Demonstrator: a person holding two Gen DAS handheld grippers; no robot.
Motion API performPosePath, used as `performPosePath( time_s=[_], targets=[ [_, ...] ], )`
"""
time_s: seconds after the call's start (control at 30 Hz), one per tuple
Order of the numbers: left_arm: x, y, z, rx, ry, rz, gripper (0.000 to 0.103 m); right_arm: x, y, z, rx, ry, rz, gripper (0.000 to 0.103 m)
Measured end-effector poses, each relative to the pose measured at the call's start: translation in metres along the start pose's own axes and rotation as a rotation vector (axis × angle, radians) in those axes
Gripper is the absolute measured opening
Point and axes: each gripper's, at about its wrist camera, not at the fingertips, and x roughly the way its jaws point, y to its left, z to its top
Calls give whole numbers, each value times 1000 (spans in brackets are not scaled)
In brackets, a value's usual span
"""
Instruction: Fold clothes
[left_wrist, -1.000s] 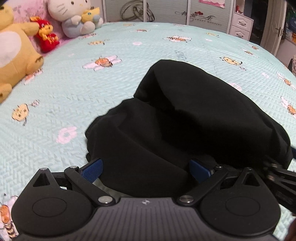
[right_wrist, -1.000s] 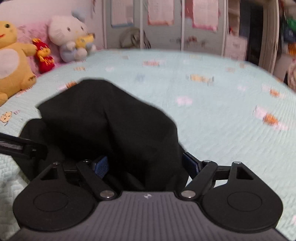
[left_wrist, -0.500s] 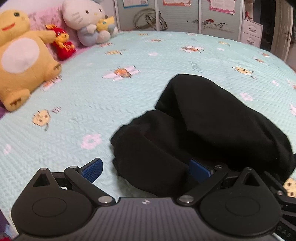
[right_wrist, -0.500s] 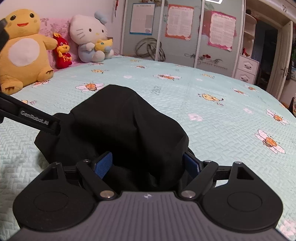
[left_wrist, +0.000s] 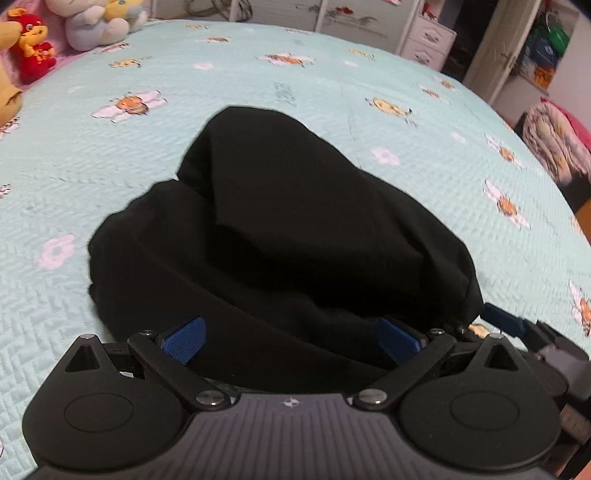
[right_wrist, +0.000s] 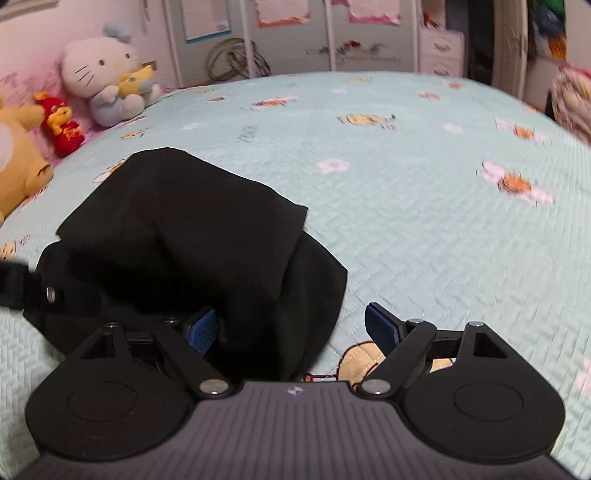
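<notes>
A black garment (left_wrist: 295, 221) lies bunched in a loose mound on the mint bedspread (left_wrist: 110, 166). My left gripper (left_wrist: 291, 338) is open at the mound's near edge, and the cloth fills the gap between its blue pads (left_wrist: 183, 338). My right gripper (right_wrist: 291, 328) is open too, at the garment's (right_wrist: 192, 236) right end. Its left pad (right_wrist: 201, 330) is against the cloth and its right pad stands over bare bedspread (right_wrist: 443, 240). One finger of the right gripper (left_wrist: 506, 325) shows at the right in the left wrist view. How the garment is layered underneath is hidden.
Plush toys line the head of the bed at the far left: a white cat (right_wrist: 107, 85), a red doll (right_wrist: 61, 123) and a yellow bear (right_wrist: 18, 173). Wardrobe doors and a white drawer unit (left_wrist: 428, 40) stand beyond the bed. A patterned bundle (left_wrist: 554, 147) lies past its right edge.
The right gripper has shifted right, so its right pad has come off the cloth. The left gripper has moved back over the garment, which now fills its gap. Both stay open.
</notes>
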Motion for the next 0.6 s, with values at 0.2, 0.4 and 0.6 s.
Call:
performPosePath(
  time_s=[0.2, 0.4, 0.6],
  targets=[
    [19, -11, -10, 72, 34, 62, 102, 7, 5, 9, -12, -23, -14, 84],
    [31, -8, -17, 82, 63, 92, 102, 4, 14, 13, -91, -68, -52, 84],
    [31, -6, -20, 80, 67, 92, 102, -2, 23, 15, -130, -101, -46, 84]
  ],
)
